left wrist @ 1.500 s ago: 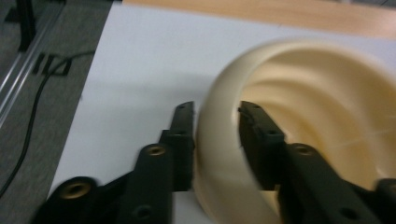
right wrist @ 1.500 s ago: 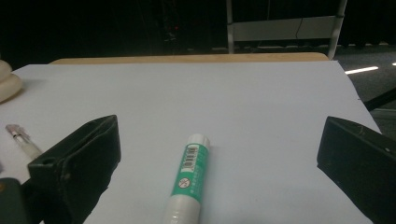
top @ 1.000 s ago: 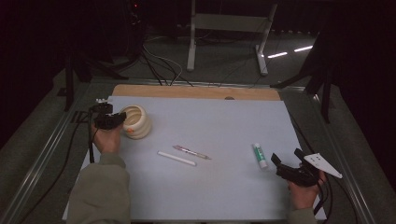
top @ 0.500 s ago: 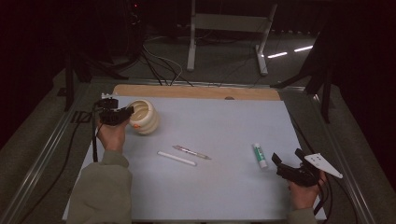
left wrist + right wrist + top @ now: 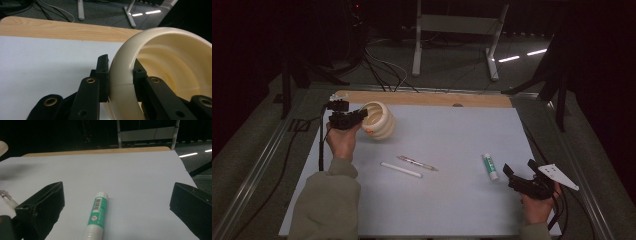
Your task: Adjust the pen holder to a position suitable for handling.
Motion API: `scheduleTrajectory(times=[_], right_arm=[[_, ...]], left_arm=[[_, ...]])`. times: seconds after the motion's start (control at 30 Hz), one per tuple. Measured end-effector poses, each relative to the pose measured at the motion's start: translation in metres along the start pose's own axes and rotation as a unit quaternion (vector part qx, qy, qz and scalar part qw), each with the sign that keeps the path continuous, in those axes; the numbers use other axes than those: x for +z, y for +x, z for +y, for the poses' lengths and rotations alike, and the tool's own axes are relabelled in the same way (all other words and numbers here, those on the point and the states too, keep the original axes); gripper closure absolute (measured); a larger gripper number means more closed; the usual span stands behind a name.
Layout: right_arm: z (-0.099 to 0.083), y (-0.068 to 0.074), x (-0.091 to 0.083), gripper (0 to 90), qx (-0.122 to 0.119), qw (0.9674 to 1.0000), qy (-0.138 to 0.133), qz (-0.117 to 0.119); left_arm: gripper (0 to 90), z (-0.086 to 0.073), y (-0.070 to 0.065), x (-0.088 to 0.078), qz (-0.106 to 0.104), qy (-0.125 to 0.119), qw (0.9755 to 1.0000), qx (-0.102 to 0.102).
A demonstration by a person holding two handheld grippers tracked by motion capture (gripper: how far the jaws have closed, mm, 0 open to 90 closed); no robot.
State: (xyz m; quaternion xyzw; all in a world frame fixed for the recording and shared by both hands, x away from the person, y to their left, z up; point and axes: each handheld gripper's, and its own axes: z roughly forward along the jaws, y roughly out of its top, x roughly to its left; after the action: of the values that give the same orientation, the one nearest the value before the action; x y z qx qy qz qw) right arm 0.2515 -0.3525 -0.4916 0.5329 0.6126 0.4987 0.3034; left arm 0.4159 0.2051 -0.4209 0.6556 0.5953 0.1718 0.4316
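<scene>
Cup: one cream ribbed cup (image 5: 378, 120), tipped on its side with its mouth turned toward my left gripper. It sits at the far left of the mat (image 5: 452, 200), just short of the wooden strip (image 5: 427, 99) along the mat's far edge.
Left gripper: my left gripper (image 5: 357, 116) is clenched on the cup's rim. In the left gripper view one jaw presses the outside of the wall and the other sits inside the mouth, with the cup (image 5: 160, 75) wedged between them.
Change: a second ago the cup stood lower and nearer my side of the mat, mouth more upward. Now it has come up and gone farther toward the wooden strip, tilted over, and my left hand (image 5: 341, 141) has travelled with it.
Right gripper: my right gripper (image 5: 515, 176) is released, jaws spread wide with nothing between the pads. It hangs over the mat's near right corner, as it did a second ago.
Glue stick: one, green and white (image 5: 490, 166), lying flat on the mat just beyond my right gripper. In the right gripper view the glue stick (image 5: 97, 216) lies between the spread jaws, touching neither.
Pens: two near the mat's middle, one white (image 5: 401, 170) and one clear (image 5: 417, 162), side by side, well apart from the cup. Both lie where they lay before.
</scene>
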Motion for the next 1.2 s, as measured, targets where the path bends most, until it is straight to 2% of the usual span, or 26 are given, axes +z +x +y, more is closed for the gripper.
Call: scheduleTrajectory(times=[0.27,0.37,0.5,0.73,1.07,1.2], right_arm=[[0.0,0.0,0.0,0.0,0.0,1.0,0.0,-0.001],[0.0,0.001,0.0,0.0,-0.003,1.0,0.002,-0.001],[0.0,0.002,0.0,0.0,-0.006,1.0,0.004,-0.003],[0.001,0.003,0.0,0.0,-0.007,0.9999,0.006,-0.005],[0.003,0.004,-0.004,0.0,-0.013,0.9998,-0.004,-0.011],[0.003,0.005,-0.004,0.0,-0.014,0.9998,-0.004,-0.011]], left_arm=[[75.6,0.003,-0.016,0.006,-0.017,0.001,0.9998,0.012],[75.5,0.003,-0.027,0.01,-0.026,0.004,0.9994,0.02],[75.5,0.003,-0.038,0.015,-0.039,0.006,0.9987,0.031],[75.5,-0.002,-0.057,0.025,-0.064,0.01,0.9972,0.037],[75.4,-0.009,-0.08,0.04,-0.075,0.022,0.9954,0.056],[75.4,-0.015,-0.092,0.051,-0.083,0.032,0.9939,0.065]])
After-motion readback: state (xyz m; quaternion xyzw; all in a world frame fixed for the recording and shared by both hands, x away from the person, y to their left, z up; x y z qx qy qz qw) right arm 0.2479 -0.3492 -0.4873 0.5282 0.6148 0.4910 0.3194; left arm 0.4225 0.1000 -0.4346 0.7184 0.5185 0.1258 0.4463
